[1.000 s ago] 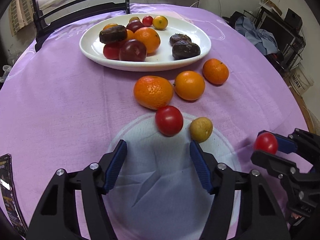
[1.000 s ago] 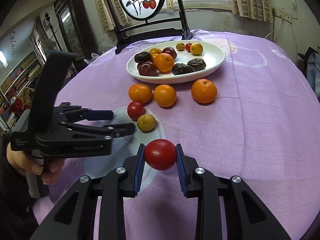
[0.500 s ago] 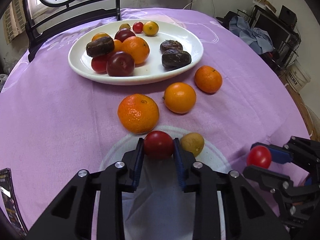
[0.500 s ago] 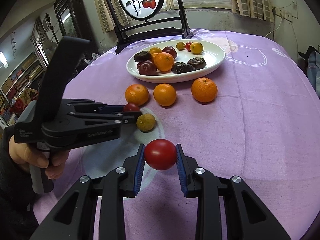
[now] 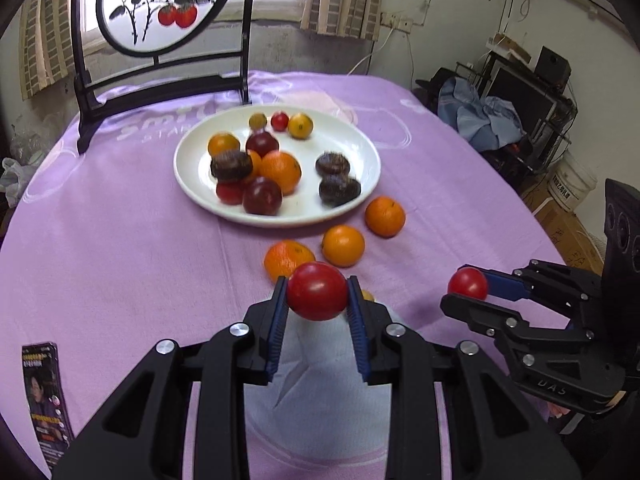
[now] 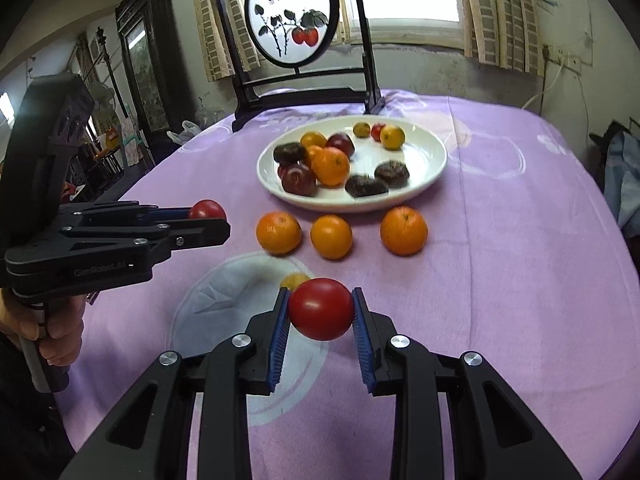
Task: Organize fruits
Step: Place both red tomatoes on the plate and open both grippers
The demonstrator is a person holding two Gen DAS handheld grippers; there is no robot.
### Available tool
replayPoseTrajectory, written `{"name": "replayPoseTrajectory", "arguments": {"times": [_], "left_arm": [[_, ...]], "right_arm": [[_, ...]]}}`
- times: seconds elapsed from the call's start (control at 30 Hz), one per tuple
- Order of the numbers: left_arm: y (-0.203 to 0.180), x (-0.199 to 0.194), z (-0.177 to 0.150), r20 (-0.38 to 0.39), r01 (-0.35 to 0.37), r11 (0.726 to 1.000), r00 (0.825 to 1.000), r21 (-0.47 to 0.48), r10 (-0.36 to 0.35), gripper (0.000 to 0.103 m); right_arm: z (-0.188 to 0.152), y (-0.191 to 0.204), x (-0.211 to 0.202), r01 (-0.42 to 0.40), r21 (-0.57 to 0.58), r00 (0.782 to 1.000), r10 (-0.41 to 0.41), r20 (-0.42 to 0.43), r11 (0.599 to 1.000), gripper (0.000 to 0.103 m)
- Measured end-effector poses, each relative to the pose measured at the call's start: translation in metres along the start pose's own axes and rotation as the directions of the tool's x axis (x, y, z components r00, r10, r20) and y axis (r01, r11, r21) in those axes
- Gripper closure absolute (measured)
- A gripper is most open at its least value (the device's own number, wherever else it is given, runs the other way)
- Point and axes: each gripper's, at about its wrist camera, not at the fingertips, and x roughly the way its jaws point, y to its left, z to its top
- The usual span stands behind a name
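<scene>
My left gripper (image 5: pixel 317 307) is shut on a red tomato (image 5: pixel 317 297) and holds it above the cloth; it also shows in the right wrist view (image 6: pixel 208 220). My right gripper (image 6: pixel 321 316) is shut on another red tomato (image 6: pixel 321 309), also lifted; it shows in the left wrist view (image 5: pixel 468 286). A white plate (image 5: pixel 360 184) at the table's middle holds several oranges, tomatoes and dark fruits. Three oranges (image 6: pixel 331 237) lie in a row before the plate. A small yellow fruit (image 6: pixel 294 281) lies on the pale circle, mostly hidden behind my tomato.
A purple cloth (image 5: pixel 120 240) covers the round table. A dark wooden screen with a round painting (image 6: pixel 292 32) stands behind the plate. A printed card (image 5: pixel 42 392) lies at the near left edge. Shelves and clutter (image 5: pixel 516 112) stand to the right off the table.
My left gripper closed on the red tomato on the cloth and lifted it. Both grippers rose, so the views now look more level across the table.
</scene>
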Motion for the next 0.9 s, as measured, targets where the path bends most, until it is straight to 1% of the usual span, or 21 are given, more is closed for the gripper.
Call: {"name": "replayPoseTrajectory", "arguments": {"times": [0.17,0.27,0.33,0.4,0.63,0.7,0.83,0.87,0.9], "left_arm": [[0.005,-0.002,0.026,0.039,-0.014,1.0,0.999,-0.003,0.014,0.075],[0.009,0.008,0.042,0.055,-0.019,1.0,0.998,-0.011,0.02,0.075],[0.014,0.02,0.052,0.047,-0.034,0.999,0.998,-0.03,0.036,0.075],[0.018,0.032,0.06,0.034,-0.029,0.998,0.999,-0.052,0.031,0.075],[0.03,0.068,0.071,-0.011,-0.046,0.995,0.999,-0.084,0.045,0.075],[0.035,0.078,0.074,-0.02,-0.048,0.994,0.999,-0.093,0.046,0.075],[0.043,0.094,0.078,-0.043,-0.061,0.991,0.997,-0.115,0.056,0.074],[0.044,0.098,0.078,-0.051,-0.064,0.991,0.997,-0.117,0.058,0.074],[0.045,0.101,0.079,-0.053,-0.07,0.991,0.997,-0.116,0.064,0.068]], "right_arm": [[0.037,0.004,-0.003,0.03,-0.066,0.998,-0.026,0.061,0.997,0.072],[0.06,-0.001,0.008,0.072,-0.079,0.995,-0.065,0.08,0.994,0.073],[0.07,-0.008,0.019,0.073,-0.061,0.995,-0.068,0.075,0.995,0.072],[0.077,-0.014,0.028,0.071,-0.041,0.996,-0.068,0.066,0.997,0.072],[0.093,-0.026,0.07,0.061,-0.002,0.998,-0.061,0.031,0.998,0.072],[0.095,-0.03,0.082,0.047,0.017,0.999,-0.047,0.012,0.999,0.072],[0.101,-0.044,0.107,-0.018,0.101,0.999,0.021,-0.029,0.995,0.072],[0.101,-0.045,0.109,-0.026,0.111,0.999,0.029,-0.027,0.993,0.067],[0.101,-0.046,0.11,-0.022,0.12,1.0,0.024,-0.018,0.992,0.058]]}}
